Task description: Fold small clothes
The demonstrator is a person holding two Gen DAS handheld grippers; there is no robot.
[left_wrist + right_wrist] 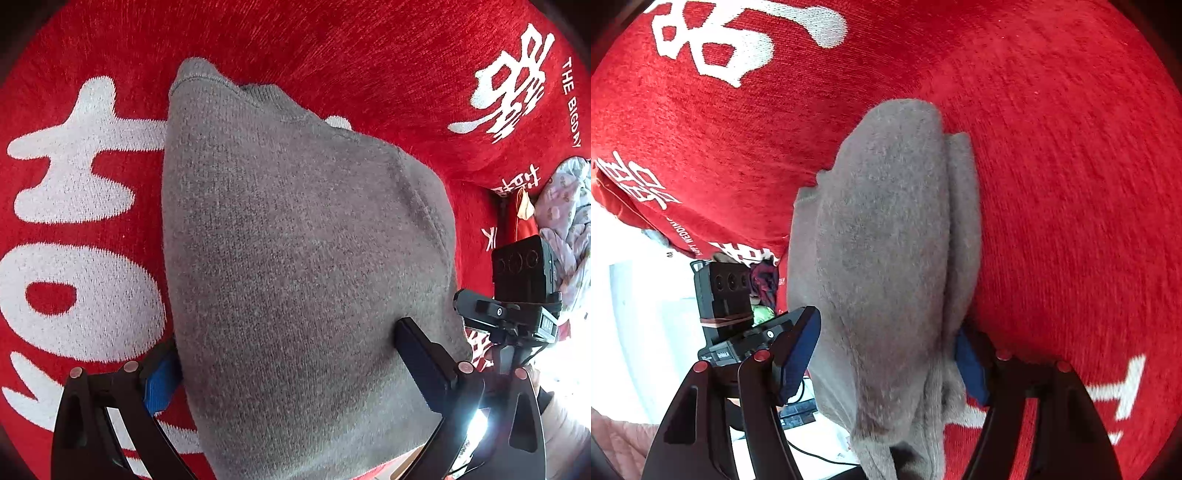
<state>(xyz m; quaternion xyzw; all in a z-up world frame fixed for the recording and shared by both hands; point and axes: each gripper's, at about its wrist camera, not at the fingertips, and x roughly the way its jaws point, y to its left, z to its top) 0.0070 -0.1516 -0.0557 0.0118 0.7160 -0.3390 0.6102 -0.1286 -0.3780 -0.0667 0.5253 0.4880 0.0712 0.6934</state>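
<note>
A grey knit garment (295,240) lies folded on a red cloth (332,44) with white lettering. In the left wrist view it fills the middle and runs down between the fingers of my left gripper (284,354), whose jaws stand wide apart with the cloth between them, unpinched. In the right wrist view the same grey garment (886,258) shows as a thick folded bundle passing between the fingers of my right gripper (886,354), also spread open around it. The other gripper's camera block (724,288) shows at the left.
The red cloth (1071,147) covers the whole work surface. A pale patterned garment (565,218) lies at the far right edge in the left wrist view. Bright floor and cables (820,454) show below the surface edge at the lower left in the right wrist view.
</note>
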